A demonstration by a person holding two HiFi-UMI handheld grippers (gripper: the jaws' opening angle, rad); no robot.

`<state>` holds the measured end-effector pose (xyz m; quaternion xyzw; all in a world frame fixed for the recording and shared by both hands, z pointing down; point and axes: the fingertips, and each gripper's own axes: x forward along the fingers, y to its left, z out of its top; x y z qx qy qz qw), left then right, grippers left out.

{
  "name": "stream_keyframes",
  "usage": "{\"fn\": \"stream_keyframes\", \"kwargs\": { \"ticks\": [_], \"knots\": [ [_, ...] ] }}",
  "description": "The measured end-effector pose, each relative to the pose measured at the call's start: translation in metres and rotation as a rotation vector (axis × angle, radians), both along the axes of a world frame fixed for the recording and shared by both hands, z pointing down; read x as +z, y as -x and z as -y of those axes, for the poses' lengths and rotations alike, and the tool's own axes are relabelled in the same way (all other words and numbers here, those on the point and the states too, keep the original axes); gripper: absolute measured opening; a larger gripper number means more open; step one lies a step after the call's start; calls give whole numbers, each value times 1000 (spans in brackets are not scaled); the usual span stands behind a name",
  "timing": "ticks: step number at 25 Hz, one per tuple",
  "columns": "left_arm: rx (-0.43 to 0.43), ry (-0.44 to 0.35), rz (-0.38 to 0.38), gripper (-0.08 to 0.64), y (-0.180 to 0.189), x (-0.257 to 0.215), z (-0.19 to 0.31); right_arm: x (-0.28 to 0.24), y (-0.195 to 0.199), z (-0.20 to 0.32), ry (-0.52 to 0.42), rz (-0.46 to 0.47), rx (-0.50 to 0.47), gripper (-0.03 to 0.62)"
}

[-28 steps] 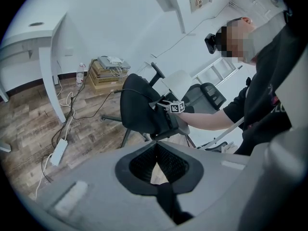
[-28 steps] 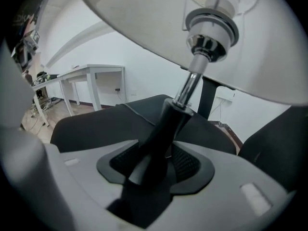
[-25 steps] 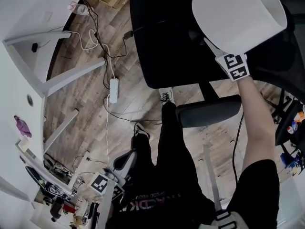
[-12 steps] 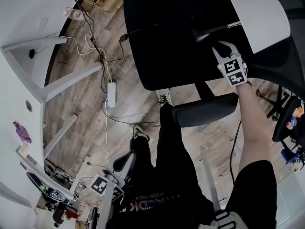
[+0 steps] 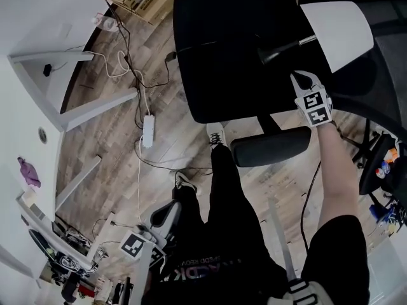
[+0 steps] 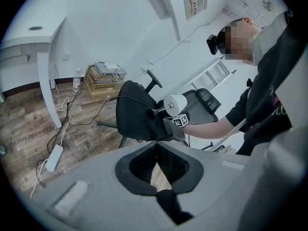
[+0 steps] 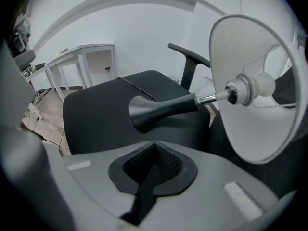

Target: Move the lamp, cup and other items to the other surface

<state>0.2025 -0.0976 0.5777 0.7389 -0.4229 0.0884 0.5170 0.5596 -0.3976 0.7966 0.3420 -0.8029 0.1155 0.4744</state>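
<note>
Low at the left, beside the person's leg, the left hand-held gripper (image 5: 168,213) has its jaws together, empty. On the black chair seat (image 5: 216,49) the lamp (image 5: 337,30) lies on its side. The right hand-held gripper (image 5: 300,79), just beside the lamp's base, has just closed its jaws on nothing.

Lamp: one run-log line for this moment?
lamp: on its side on chair seat | right gripper: just closed, empty, clear of lamp | left gripper: shut, empty

White lamp shade (image 5: 337,33), black lamp stem (image 5: 280,48); black chair (image 5: 222,49); brown wood-grain floor (image 5: 108,138); white desk frame (image 5: 48,59); white power strip (image 5: 148,132).
</note>
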Motion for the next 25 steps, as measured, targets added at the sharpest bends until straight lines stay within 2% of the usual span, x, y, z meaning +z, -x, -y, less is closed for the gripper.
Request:
{"fn": "stream_keyframes", "kwargs": {
  "ticks": [8, 12, 17, 19, 20, 22, 25],
  "knots": [
    [-47, -89, -31, 3, 16, -29, 1, -88, -70, -27, -111, -65, 206, 2],
    [-95, -182, -37, 3, 35, -53, -2, -153, -62, -31, -196, -28, 267, 2],
    [-171, -256, -37, 3, 60, -78, -29, -249, -29, -43, -302, 83, 303, 2],
    [-218, -295, -38, 3, 79, -84, -44, -293, 6, -50, -342, 135, 283, 3],
    [-257, -325, -30, 3, 94, -87, -52, -315, 39, -50, -358, 171, 252, 3],
    [-332, -378, -9, 3, 130, -99, -70, -352, 117, -57, -373, 258, 155, 3],
    [-416, -415, 4, 3, 179, -123, -113, -393, 234, -107, -339, 412, -3, 3]
  ]
}}
